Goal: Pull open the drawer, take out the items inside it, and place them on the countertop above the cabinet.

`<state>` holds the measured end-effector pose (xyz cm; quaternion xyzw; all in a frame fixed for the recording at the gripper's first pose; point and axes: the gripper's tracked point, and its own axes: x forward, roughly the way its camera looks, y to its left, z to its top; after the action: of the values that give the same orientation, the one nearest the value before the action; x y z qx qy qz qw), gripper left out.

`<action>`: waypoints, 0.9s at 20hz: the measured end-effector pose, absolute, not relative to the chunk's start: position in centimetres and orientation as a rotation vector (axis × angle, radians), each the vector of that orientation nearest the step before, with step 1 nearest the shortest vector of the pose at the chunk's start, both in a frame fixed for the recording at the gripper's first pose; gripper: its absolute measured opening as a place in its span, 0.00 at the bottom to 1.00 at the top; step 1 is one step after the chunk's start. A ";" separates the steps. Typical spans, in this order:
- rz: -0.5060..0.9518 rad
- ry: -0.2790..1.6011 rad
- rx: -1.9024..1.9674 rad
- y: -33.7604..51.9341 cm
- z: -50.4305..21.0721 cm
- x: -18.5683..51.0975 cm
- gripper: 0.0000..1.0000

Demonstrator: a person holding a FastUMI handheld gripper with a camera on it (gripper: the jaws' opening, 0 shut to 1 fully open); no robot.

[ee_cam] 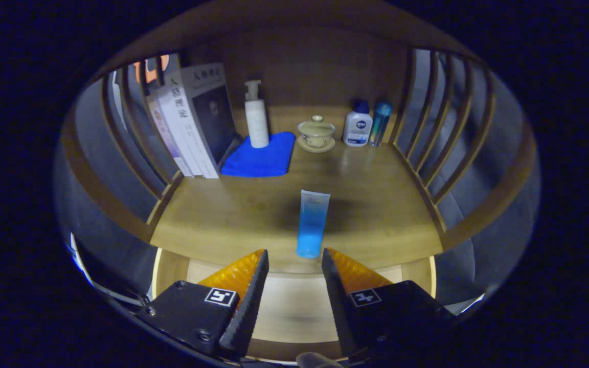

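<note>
A soft, flattened blue squeeze tube (313,224) lies on the smooth wooden countertop (223,220), its crimped end pointing away, just ahead of the gripper (294,260). The gripper's two ridged, wedge-shaped fingers stand apart, holding nothing, above the open drawer (284,306), whose pale wood bottom shows between them. Farther back, a blue cloth (261,156) carries a slim white pump bottle (256,116). Leaning books (192,122) stand beside it. A lidded ceramic cup on a saucer (316,135), a white bottle (357,124) and a narrow teal bottle (379,123) line the back.
</note>
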<state>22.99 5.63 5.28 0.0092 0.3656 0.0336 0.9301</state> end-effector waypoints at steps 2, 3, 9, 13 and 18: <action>0.102 0.672 0.032 6.4 5.9 20.0 0.67; 0.113 0.625 0.037 6.7 6.4 18.5 0.67; 0.122 0.285 0.013 6.3 10.4 9.0 0.89; 0.110 0.113 0.022 6.1 11.7 2.6 1.00; 0.161 0.022 0.067 5.6 10.6 -2.1 1.00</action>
<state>-2.14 5.62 10.58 0.0332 0.0111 0.0802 0.9962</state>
